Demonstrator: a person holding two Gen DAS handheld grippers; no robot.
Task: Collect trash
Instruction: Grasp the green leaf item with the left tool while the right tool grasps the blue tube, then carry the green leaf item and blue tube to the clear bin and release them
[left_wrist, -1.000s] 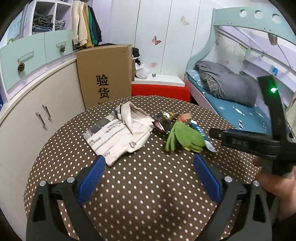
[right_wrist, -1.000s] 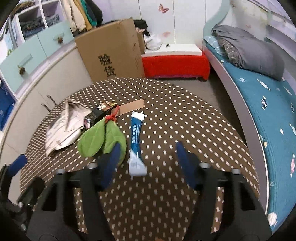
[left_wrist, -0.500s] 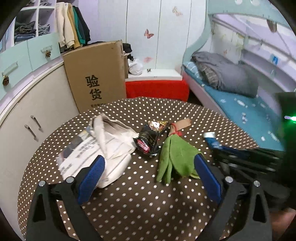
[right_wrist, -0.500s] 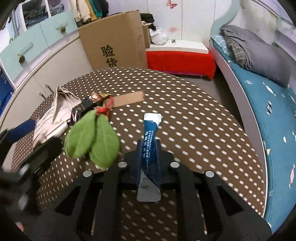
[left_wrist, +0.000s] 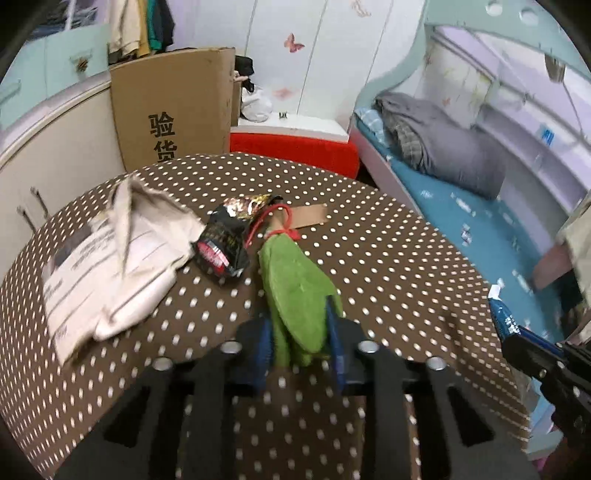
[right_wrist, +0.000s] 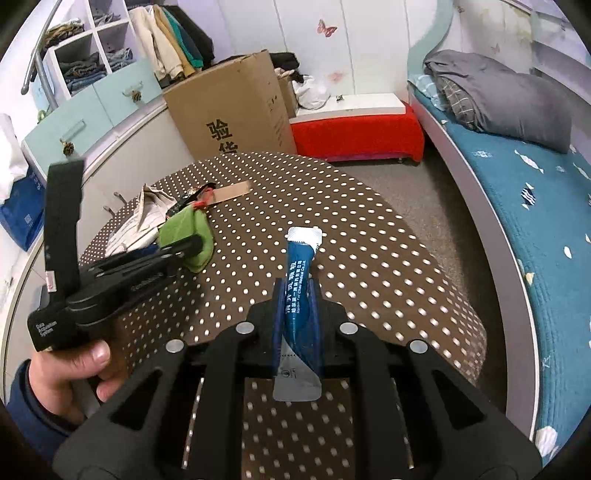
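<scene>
Trash is split between both grippers and the worktop. Left gripper (left_wrist: 300, 345): jaws narrowed on the near end of the green leaf-shaped cloth piece (left_wrist: 295, 291), blue pads pressed against both its sides. Its far end carries a red string (left_wrist: 271, 221) lying by a brown cardboard strip (left_wrist: 308, 218). Can't tell if the cloth piece is lifted off the brown polka-dot worktop (left_wrist: 388, 266) or dragging on it.

Right gripper (right_wrist: 297, 306): jaws clamped on the blue sachet (right_wrist: 299, 291), white crimped tip pointing away from the camera, other end sticking back past the pads. From the right wrist view the sachet sits above the near part of the worktop; contact with the surface unclear.

On the worktop:
- black snack wrapper (left_wrist: 225, 243), crumpled, just left of the green cloth piece, touching or nearly so
- crumpled newspaper (left_wrist: 114, 254) further left, its edge against the wrapper

Right wrist view shows the left gripper from the side, held in the person's hand (right_wrist: 70, 373), to the left of the sachet with the green cloth at its tip.

Background: cardboard box (left_wrist: 173, 107) with printed Chinese characters behind the worktop, red bench (left_wrist: 295, 147) beside it, bed (right_wrist: 535, 192) with blue sheet and grey blanket on the right.
</scene>
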